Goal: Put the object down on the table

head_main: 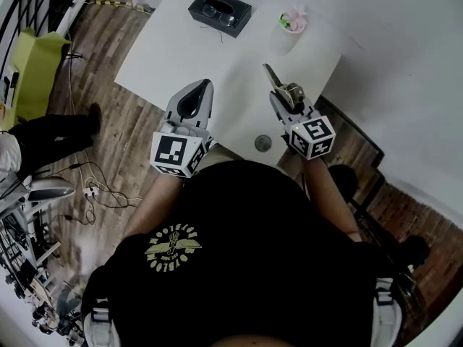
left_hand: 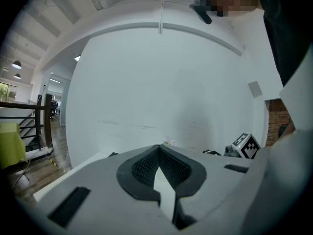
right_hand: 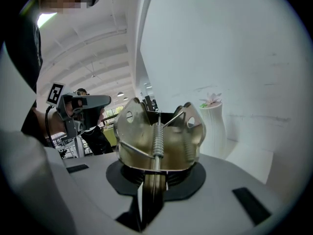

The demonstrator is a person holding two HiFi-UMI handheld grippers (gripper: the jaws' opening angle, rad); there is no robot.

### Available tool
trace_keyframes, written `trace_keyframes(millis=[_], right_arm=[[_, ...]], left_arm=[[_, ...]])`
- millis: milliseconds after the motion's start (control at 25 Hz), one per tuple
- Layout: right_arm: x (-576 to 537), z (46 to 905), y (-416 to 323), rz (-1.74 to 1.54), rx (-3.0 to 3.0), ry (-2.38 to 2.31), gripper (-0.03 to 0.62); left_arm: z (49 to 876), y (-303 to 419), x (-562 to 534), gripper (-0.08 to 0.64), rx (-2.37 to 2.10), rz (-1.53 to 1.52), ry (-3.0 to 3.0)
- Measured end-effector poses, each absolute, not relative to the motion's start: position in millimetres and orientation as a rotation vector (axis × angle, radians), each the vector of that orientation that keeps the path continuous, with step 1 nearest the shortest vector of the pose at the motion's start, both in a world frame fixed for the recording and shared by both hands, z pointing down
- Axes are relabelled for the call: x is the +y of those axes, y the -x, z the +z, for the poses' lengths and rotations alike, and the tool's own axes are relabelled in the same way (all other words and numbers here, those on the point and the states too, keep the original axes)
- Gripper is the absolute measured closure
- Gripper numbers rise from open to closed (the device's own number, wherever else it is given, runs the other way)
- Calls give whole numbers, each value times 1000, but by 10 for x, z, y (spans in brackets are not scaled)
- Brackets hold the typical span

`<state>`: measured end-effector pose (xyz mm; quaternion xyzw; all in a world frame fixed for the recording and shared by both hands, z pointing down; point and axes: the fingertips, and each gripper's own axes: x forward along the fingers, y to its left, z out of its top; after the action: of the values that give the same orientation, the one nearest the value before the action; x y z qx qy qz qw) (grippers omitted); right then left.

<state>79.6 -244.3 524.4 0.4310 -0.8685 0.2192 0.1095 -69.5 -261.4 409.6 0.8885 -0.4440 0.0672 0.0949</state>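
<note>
Your right gripper (head_main: pixel 286 100) is clamped tight on the metal spring clip (right_hand: pixel 159 136), its long axis pointing toward 11 o'clock above the white table (head_main: pixel 181 56), with your closed, empty left gripper (head_main: pixel 194 100) at its 9 o'clock.

Black box (head_main: pixel 220 11), white vase (head_main: pixel 286 37)

White table (head_main: pixel 181 49) on brown wood-plank floor (head_main: pixel 137 121). The left gripper (head_main: pixel 205 84) and right gripper (head_main: pixel 284 96) are pale grey with black pads, each carrying a cube of black-and-white square markers. Dull brass-coloured metal clip (right_hand: pixel 159 136). Black box (head_main: pixel 219 11). White vase (right_hand: pixel 213 129), pink flower (right_hand: pixel 211 100). Black shirt (head_main: pixel 246 215), yellowish emblem (head_main: pixel 171 246).
</note>
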Motion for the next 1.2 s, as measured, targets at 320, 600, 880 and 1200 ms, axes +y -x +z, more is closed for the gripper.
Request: trace_keyframes(millis=[320, 600, 880, 1200], right_arm=[[-2390, 5760, -808, 720, -2482, -1219, 526], [-2345, 6282, -857, 848, -2390, -1187, 526], [-2380, 6704, -885, 968, -2320, -1197, 526], [-2337, 7153, -1026, 1040, -2203, -1184, 526]], left_arm=[[4128, 650, -2612, 554, -1297, 212, -2636], [4128, 629, -2610, 554, -1280, 217, -2639], [4219, 659, -2613, 554, -1271, 231, -2629], [4257, 657, -2636, 554, -1263, 231, -2617]])
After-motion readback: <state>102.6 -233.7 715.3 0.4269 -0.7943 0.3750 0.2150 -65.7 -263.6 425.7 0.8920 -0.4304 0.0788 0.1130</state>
